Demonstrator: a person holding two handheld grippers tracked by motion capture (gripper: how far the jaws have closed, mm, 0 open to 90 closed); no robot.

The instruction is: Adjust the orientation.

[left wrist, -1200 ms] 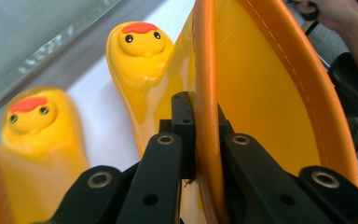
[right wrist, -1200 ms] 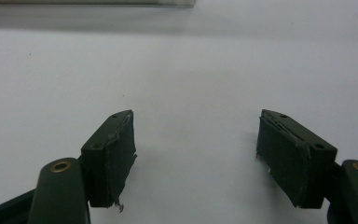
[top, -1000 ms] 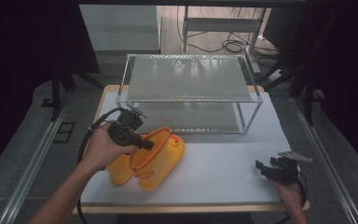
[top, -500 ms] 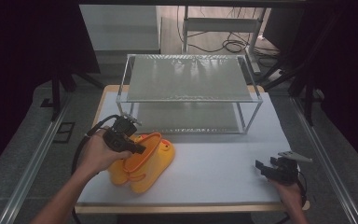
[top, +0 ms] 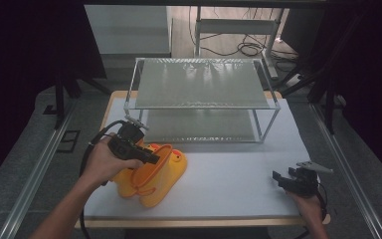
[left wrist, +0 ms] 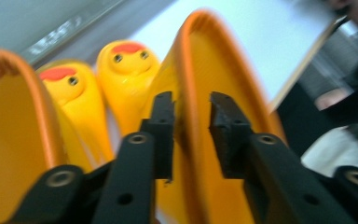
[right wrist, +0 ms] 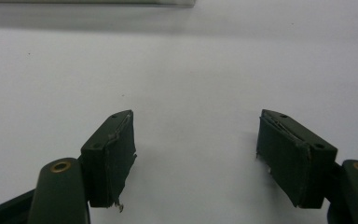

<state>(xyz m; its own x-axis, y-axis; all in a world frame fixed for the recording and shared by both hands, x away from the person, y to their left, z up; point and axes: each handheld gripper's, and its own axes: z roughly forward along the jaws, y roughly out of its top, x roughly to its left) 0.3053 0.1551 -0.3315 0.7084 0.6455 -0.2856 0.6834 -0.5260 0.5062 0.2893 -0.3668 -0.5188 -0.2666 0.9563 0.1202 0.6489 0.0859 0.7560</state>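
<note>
A pair of yellow duck-faced rubber boots (top: pixel 165 172) with orange rims lies on the white table (top: pixel 238 164) at the front left. My left gripper (top: pixel 151 159) is shut on the orange rim of one boot (left wrist: pixel 223 56), one jaw inside the opening and one outside. In the left gripper view (left wrist: pixel 191 100) the second boot (left wrist: pixel 23 140) lies to the left, and both duck-face toes (left wrist: pixel 126 60) point away. My right gripper (top: pixel 278 178) rests low at the front right of the table, open (right wrist: pixel 196 135) with only bare table between its jaws.
A two-level metal rack (top: pixel 199 84) with mesh shelves stands across the back half of the table. Cables and stand legs lie on the floor behind it. The table's front edge (top: pixel 204 221) runs just below both hands.
My left gripper has drawn the boots a little to the left and nearer the front edge. The right gripper has stayed where it was.
</note>
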